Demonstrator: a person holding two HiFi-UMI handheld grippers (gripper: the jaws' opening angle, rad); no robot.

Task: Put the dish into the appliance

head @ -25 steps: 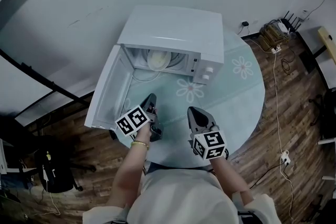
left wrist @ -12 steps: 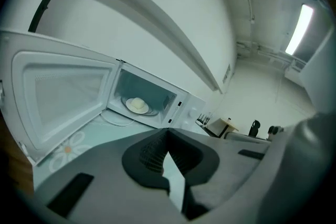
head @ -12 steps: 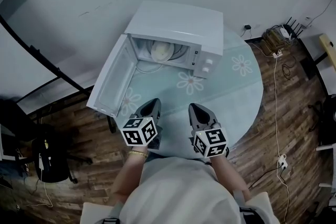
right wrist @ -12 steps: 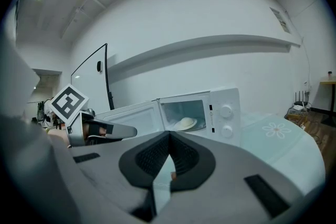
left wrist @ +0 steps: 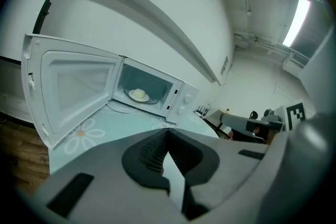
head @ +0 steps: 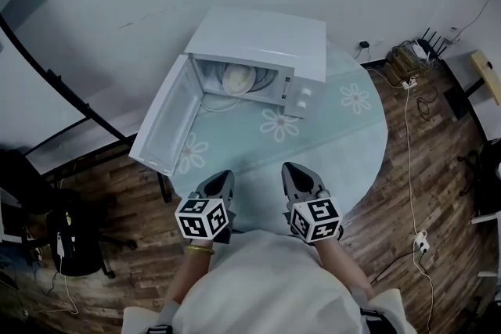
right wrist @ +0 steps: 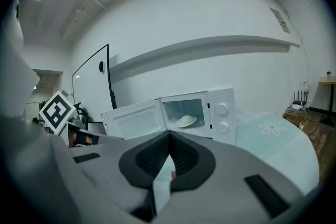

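Status: dish (head: pixel 237 78) is already inside the microwave (head: pixel 262 51), sitting on the turntable roughly mid-cavity, upright as far as I can tell, nothing else in there with it. So the placement itself reads as done. What's left, in my judgement, is the door (head: pixel 166 125): it hangs wide open, hinged on the left side of the cavity, free edge swung out toward the near-left rim of the round table (head: pixel 352 145). Left gripper (head: pixel 218 184) is clenched, tips meeting, nothing between them; its own view confirms empty, looking at the door's inner face and the dish beyond. Right gripper (head: pixel 298 177) is the same: jaws together, nothing pinched, touching nothing. Both hover over the near edge of the table close to the person's body, side by side, well apart from the microwave and the door. Next move, if the door is part of the job: the left gripper is the nearer one, so bring it round to the outer face of the door near the free edge and sweep it shut with the jaws kept together as a pusher; no grasp needed. Watch points: the microwave stands on a floral cloth and may slide or rotate if the push is off-axis, so push along the swing arc and maybe brace the body on the control-panel side with the right gripper. Can't tell from here whether the latch needs a firm final press.
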